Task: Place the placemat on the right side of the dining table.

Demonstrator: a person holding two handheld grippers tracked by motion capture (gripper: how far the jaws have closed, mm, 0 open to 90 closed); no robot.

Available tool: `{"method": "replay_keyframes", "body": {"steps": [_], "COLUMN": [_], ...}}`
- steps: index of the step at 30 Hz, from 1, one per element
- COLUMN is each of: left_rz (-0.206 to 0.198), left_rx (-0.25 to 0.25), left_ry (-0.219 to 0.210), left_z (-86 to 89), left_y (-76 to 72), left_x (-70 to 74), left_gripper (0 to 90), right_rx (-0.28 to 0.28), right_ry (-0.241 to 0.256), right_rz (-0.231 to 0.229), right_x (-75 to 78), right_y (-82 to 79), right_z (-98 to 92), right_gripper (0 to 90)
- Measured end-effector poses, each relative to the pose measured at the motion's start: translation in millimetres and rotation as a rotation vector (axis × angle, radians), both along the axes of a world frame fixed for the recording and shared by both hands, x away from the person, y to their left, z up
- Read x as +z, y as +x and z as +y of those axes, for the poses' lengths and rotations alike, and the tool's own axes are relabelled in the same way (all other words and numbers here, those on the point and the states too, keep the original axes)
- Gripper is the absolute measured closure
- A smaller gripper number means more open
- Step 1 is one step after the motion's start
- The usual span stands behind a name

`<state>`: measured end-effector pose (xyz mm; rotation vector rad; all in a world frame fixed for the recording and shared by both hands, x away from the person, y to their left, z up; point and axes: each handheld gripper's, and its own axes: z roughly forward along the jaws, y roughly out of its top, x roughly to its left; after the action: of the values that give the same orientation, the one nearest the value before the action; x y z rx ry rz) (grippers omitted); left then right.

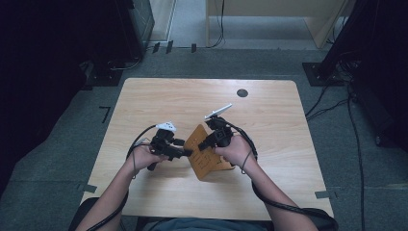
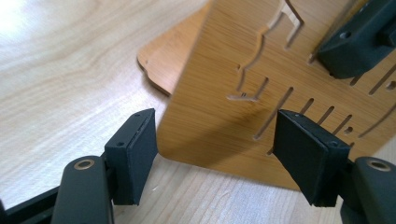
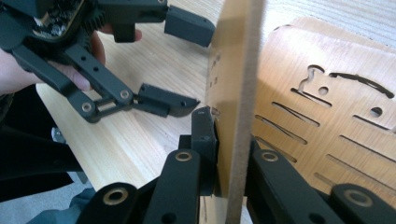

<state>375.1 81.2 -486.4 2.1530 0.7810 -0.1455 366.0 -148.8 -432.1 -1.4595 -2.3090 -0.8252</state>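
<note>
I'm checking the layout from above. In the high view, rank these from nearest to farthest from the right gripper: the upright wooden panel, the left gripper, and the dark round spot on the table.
1. Upright wooden panel: clamped in the right gripper, just to its left.
2. Left gripper: a little beyond the panel, on its left side.
3. Dark round spot: far off, near the table's back edge.
</note>
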Motion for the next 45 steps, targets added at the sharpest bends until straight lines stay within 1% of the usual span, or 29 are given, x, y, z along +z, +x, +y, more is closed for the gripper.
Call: {"method": "replay_keyframes", "body": {"steps": [1, 2, 3, 4, 5, 6, 9, 10, 11, 12, 13, 15, 16, 18, 20, 22, 26, 27, 29, 32, 36, 38, 39, 40, 43, 45], "left_rz": [-0.002, -0.004, -0.003, -0.005, -0.011, -0.014, -0.032, -0.038, -0.046, -0.048, -0.051, -0.054, -0.055, -0.058, -0.06, -0.062, -0.065, -0.068, -0.073, -0.075, -0.081, -0.081, -0.085, -0.087, -0.088, -0.092], "left_rx": [0.001, 0.001, 0.003, 0.005, -0.002, -0.001, 0.0, 0.001, 0.002, 0.006, 0.013, 0.019, 0.024, 0.035, 0.046, 0.054, 0.075, 0.08, 0.089, 0.098, 0.105, 0.102, 0.101, 0.101, 0.102, 0.102], "left_ry": [-0.007, -0.014, -0.023, -0.03, -0.043, -0.05, -0.051, -0.047, -0.039, -0.037, -0.032, -0.025, -0.021, -0.01, -0.006, 0.0, 0.015, 0.02, 0.035, 0.047, 0.072, 0.081, 0.088, 0.09, 0.095, 0.096], "left_z": [1.3, 2.0, 2.7, 3.2, 4.4, 4.8, 4.8, 4.4, 4.0, 3.6, 3.0, 2.7, 2.6, 2.8, 2.9, 3.2, 3.1, 3.1, 3.4, 3.3, 1.8, 1.3, 0.8, 0.5, -0.4, -1.0], "left_y": [-0.3, -0.5, -1.1, -1.6, -2.1, -2.6, -4.0, -4.1, -3.7, -3.6, -3.0, -2.4, -2.1, -0.9, 0.1, 1.2, 2.9, 3.2, 4.1, 5.0, 5.6, 5.6, 5.8, 6.0, 6.9, 7.8], "left_x": [1.8, 3.0, 4.8, 5.9, 7.8, 9.1, 11.0, 11.0, 10.7, 10.3, 9.7, 8.9, 8.5, 7.7, 6.7, 5.9, 4.1, 3.6, 2.9, 1.7, -0.4, -1.0, -1.5, -1.7, -2.4, -2.9], "left_gripper": [29.9, 29.9, 29.9, 29.9, 29.3, 29.2, 29.1, 29.0, 28.6, 28.6, 28.5, 28.5, 28.5, 28.5, 28.5, 28.5, 28.0, 27.9, 27.3, 26.9, 26.6, 26.5, 26.5, 26.5, 26.5, 26.4], "right_rx": [0.006, 0.015, 0.017, 0.026, 0.035, 0.047, 0.057, 0.054, 0.05, 0.05, 0.047, 0.034, 0.034, 0.023, 0.01, -0.004, -0.005, -0.01, -0.028, -0.039, -0.052, -0.054, -0.056, -0.062, -0.071, -0.078], "right_ry": [0.003, 0.016, 0.015, 0.011, 0.015, 0.02, 0.008, 0.005, -0.014, -0.014, -0.023, -0.058, -0.058, -0.078, -0.114, -0.145, -0.162, -0.177, -0.239, -0.234, -0.244, -0.224, -0.222, -0.237, -0.258, -0.283], "right_rz": [-0.002, -0.001, -0.004, -0.012, -0.016, -0.03, -0.056, -0.065, -0.099, -0.099, -0.109, -0.136, -0.136, -0.15, -0.173, -0.186, -0.207, -0.217, -0.235, -0.227, -0.234, -0.23, -0.232, -0.236, -0.244, -0.255], "right_x": [2.2, 4.2, 5.9, 8.2, 10.3, 13.7, 21.8, 23.7, 28.8, 28.8, 30.1, 35.3, 35.3, 38.1, 39.5, 39.6, 40.7, 40.9, 40.6, 40.7, 41.1, 41.1, 40.9, 40.9, 40.8, 41.4], "right_y": [-0.6, -1.1, -1.6, -2.5, -3.3, -4.8, -7.2, -7.5, -7.9, -7.9, -7.8, -7.5, -7.5, -6.8, -6.1, -5.3, -5.6, -5.6, -4.5, -3.6, -1.6, -0.2, 0.4, 1.3, 2.7, 3.3], "right_z": [-0.1, -0.3, 0.2, 1.1, 1.7, 1.9, 1.4, 0.8, -1.8, -1.8, -2.8, -7.7, -7.7, -11.8, -15.7, -19.3, -23.7, -24.2, -28.1, -31.2, -37.0, -40.5, -41.6, -42.9, -45.9, -47.2], "right_gripper": [87.5, 87.5, 87.5, 87.5, 87.6, 87.5, 87.5, 87.5, 87.6, 87.6, 87.5, 87.5, 87.5, 87.5, 87.5, 87.5, 87.5, 87.5, 87.5, 87.5, 87.5, 87.5, 87.5, 87.5, 87.5, 87.5]}}
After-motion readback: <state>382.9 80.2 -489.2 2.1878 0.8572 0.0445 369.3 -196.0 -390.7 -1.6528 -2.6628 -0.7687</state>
